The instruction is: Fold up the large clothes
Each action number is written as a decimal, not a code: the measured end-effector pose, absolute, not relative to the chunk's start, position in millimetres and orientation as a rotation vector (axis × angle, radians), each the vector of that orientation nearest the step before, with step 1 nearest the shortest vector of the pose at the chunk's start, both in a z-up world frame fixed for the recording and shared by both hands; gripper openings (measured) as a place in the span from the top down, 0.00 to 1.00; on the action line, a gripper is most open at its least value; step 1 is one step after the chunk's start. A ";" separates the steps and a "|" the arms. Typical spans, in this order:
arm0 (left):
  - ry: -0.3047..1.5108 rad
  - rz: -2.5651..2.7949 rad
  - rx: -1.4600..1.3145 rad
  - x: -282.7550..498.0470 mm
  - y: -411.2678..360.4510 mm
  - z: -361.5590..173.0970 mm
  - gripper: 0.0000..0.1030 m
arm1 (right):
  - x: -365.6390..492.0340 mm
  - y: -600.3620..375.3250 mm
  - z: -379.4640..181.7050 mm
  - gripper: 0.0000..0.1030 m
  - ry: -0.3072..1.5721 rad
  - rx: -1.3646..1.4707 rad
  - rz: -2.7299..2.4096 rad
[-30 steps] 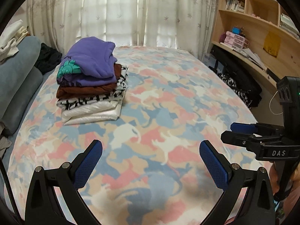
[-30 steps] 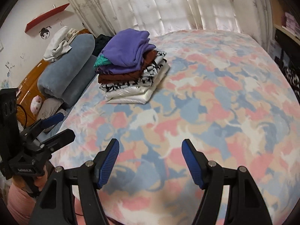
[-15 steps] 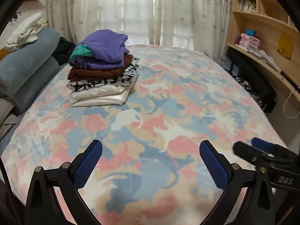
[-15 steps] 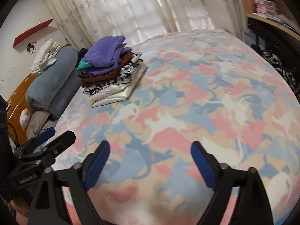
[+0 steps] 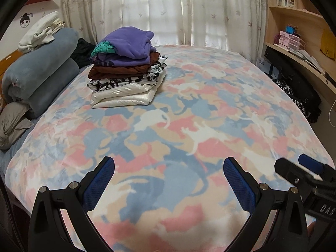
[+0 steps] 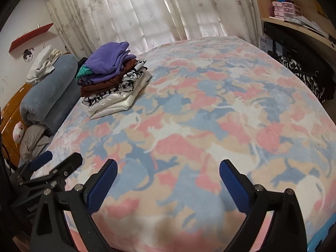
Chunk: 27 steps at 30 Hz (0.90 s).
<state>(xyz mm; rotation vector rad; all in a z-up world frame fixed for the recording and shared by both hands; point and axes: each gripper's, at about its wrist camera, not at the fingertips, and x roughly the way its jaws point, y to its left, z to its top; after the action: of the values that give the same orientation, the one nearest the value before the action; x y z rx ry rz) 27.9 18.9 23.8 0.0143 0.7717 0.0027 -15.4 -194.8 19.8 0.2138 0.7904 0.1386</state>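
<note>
- Curtained window light fell across a bed (image 5: 210,109) covered in a pastel cat-print blanket, with a wooden shelf unit (image 5: 294,21) at two o'clock in the left wrist view.
- Folded clothes sat in a stack (image 5: 128,71) at eleven o'clock on the blanket, purple on top, then brown, a black-and-white print and white at the bottom; it probably stood to one side to keep the middle of the blanket free for folding.
- Beside the stack, at nine to ten o'clock, lay a rolled blue quilt (image 5: 42,73) with pale garments (image 5: 40,31) heaped on it.
- No unfolded garment lay on the bare blanket near either tool, so the next piece, I judge, had yet to be fetched.
- Left gripper (image 5: 168,180) hung above the near blanket edge at six o'clock, its blue pads (image 5: 98,184) spread wide with nothing between them.
- Right gripper (image 6: 168,180) hovered likewise; its jaws had just been opening and stood wide apart, empty, likely readied for the next garment.
- Each tool showed at the other view's lower corner, side by side.
</note>
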 end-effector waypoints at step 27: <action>0.773 0.011 -0.037 10.8 34.7 32.8 0.01 | -37.6 -166.1 42.2 0.05 0.729 0.130 0.164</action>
<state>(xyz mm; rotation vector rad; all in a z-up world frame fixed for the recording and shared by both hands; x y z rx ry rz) 10.8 34.7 32.8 -0.0372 0.7733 0.0113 -37.6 -166.1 42.2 0.1300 0.7293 0.1637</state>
